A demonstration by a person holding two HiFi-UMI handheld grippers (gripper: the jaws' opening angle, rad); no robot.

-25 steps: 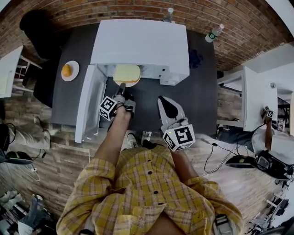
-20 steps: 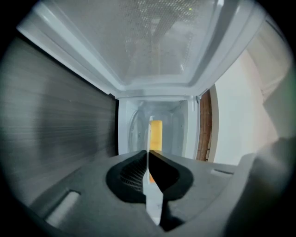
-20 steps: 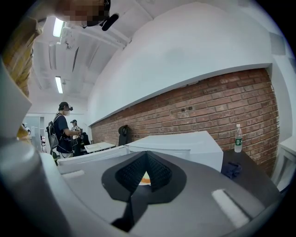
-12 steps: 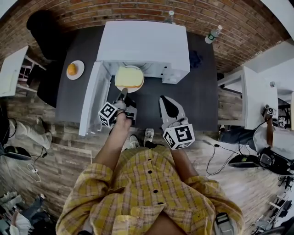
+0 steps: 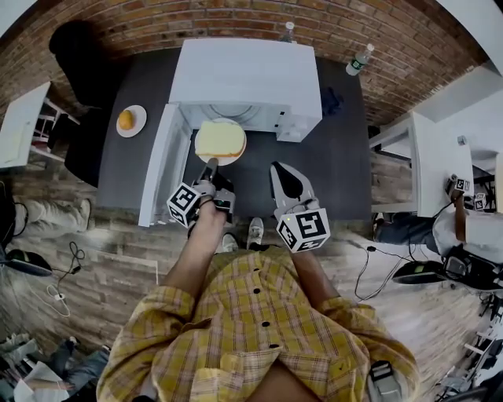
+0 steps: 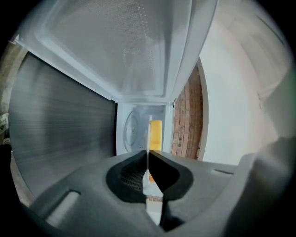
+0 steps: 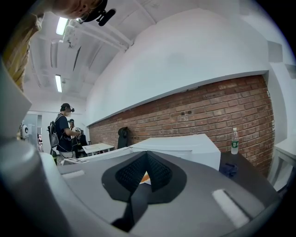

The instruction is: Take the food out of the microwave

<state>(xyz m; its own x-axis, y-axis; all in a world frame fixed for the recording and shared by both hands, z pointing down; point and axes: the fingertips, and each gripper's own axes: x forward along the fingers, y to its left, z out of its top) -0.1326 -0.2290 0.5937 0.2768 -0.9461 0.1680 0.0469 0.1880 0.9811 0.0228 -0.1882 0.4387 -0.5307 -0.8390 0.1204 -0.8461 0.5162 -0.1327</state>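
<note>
Overhead: dark table (image 5: 339,174), brick wall (image 5: 118,23); left claw (image 5: 210,163) pinching plate (image 5: 229,160) rim, right claw (image 5: 277,167) pressed together.

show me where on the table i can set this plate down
Widest bare patch: dark table right of the microwave, between the blue cloth and the right tongs. Narrower strip between the open door and the orange's plate. Crowded directly before the microwave.

The microwave (image 5: 244,74) is smooth and white, a bit shiny. The tabletop (image 5: 338,173) is dark and dull. The plate (image 5: 234,158) is smooth and white. The wall (image 5: 157,23) is rough red brick. The floor (image 5: 102,259) is wood planks. The right hand-held gripper (image 7: 147,155) is dull grey plastic with bumpy black pads (image 7: 159,173). The shirt (image 5: 251,330) is soft checked cloth.
</note>
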